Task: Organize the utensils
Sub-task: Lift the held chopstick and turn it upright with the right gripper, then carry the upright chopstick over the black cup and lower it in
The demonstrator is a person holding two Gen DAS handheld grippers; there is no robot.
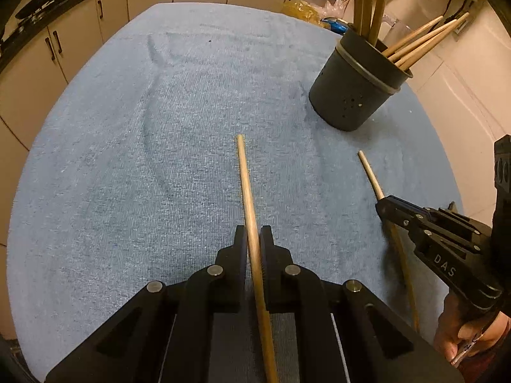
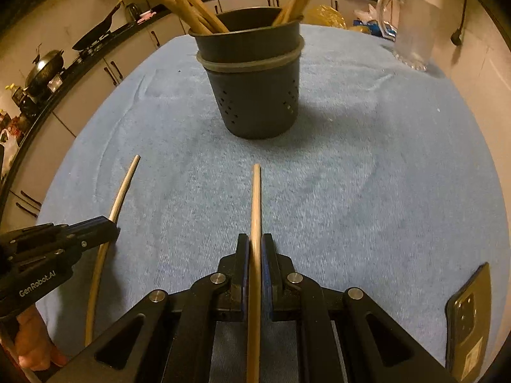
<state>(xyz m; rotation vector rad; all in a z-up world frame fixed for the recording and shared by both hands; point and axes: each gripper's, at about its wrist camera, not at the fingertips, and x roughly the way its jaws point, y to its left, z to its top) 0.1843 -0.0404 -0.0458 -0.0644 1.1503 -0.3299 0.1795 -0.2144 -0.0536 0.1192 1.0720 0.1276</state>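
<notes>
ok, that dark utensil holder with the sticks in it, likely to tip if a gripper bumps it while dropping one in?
Possibly. The utensil holder narrows toward its base, and the long wooden sticks lean out well above its rim, so weight probably sits high. It stands on soft blue cloth, which likely resists sliding, so a rim-level bump would tend to tip it rather than slide it.

A home kitchen is indicated: a run of beige cabinet doors with dark bar handles (image 1: 57,43) is seen under a black countertop (image 2: 80,60), on which a black frying pan (image 2: 95,33) and a lidded metal wok (image 2: 44,67) (on a stove, apparently) are kept.
</notes>
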